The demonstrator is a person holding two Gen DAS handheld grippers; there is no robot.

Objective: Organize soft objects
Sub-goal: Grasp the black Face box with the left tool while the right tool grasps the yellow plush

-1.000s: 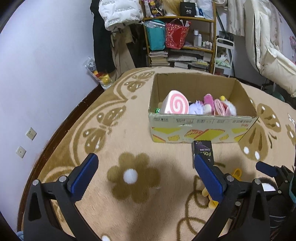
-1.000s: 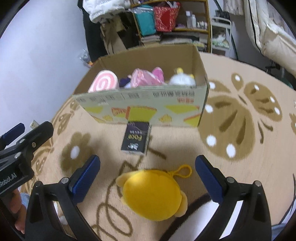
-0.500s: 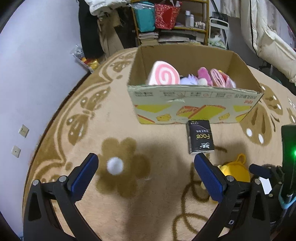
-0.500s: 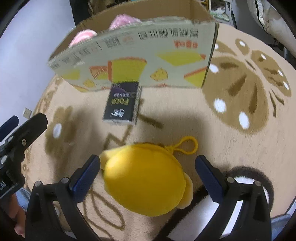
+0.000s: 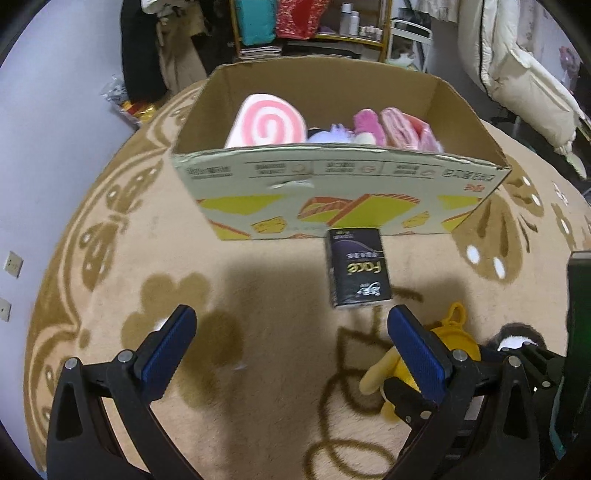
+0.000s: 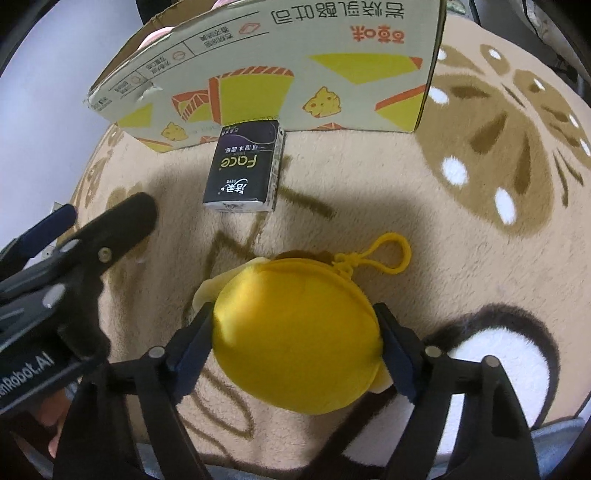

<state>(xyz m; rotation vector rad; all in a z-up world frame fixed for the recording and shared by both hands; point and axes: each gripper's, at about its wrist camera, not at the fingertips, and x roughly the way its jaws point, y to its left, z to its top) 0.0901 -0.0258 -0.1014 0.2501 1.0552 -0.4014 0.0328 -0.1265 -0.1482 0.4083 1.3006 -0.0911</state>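
Note:
A yellow plush toy (image 6: 299,332) with a yellow loop lies on the rug. My right gripper (image 6: 295,325) is closed around it, both pads touching its sides. The toy also shows in the left wrist view (image 5: 454,343), behind my left gripper's right finger. My left gripper (image 5: 291,347) is open and empty above the rug, left of the toy. A cardboard box (image 5: 332,184) stands ahead holding a pink swirl cushion (image 5: 266,125) and several pink and purple soft toys. A black tissue pack (image 5: 356,273) lies on the rug against the box front; it also shows in the right wrist view (image 6: 243,170).
The beige rug (image 5: 110,229) with brown flower patterns covers the floor. A white wall (image 5: 44,110) runs along the left. Shelves with bags (image 5: 295,22) and hanging coats stand behind the box. A white duvet (image 5: 517,74) hangs at the right.
My right gripper has moved down over the yellow plush toy and closed on its sides. My left gripper has moved forward toward the box and stays open.

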